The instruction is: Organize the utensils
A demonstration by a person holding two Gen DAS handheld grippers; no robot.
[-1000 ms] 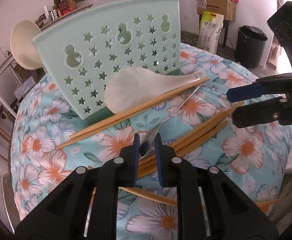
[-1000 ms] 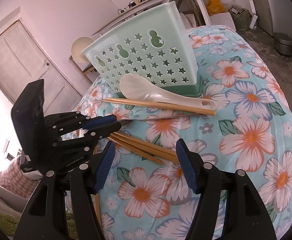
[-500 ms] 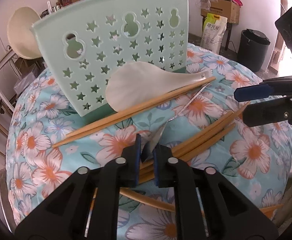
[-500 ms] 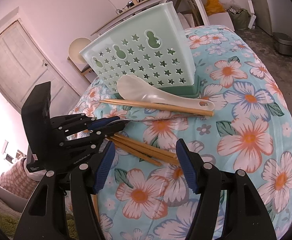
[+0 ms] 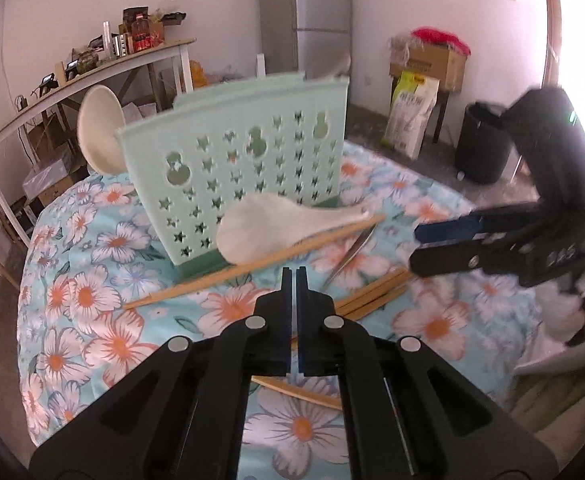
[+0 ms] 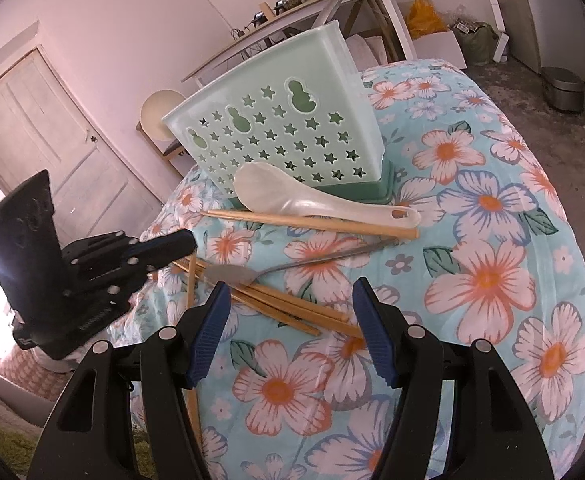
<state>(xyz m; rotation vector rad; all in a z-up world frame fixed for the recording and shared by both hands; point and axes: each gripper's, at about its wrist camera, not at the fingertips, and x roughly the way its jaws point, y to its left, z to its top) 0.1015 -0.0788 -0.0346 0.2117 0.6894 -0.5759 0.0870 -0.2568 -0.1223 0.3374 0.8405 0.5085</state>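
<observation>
Left tongs (image 5: 294, 280) – closed, holding nothing; metal spoon (image 6: 236, 274) lies on chopsticks (image 6: 276, 304). Right tongs (image 6: 288, 332) – wide, unladen. Regrip the spoon's handle squarely, then lift towards holder (image 6: 276, 128).

A round table (image 6: 532, 320) covered in a light-blue cloth printed with orange-and-white flowers carried everything. A mint-green perforated utensil holder (image 6: 284, 128) stood upright on it toward the far side. Just in front of the holder lay a white rice paddle (image 6: 312, 200), its handle resting over a pair of wooden chopsticks (image 6: 324, 224). Nearer lay a metal spoon (image 6: 284, 268), its bowl resting on a loose bundle of more chopsticks (image 6: 292, 308).
</observation>
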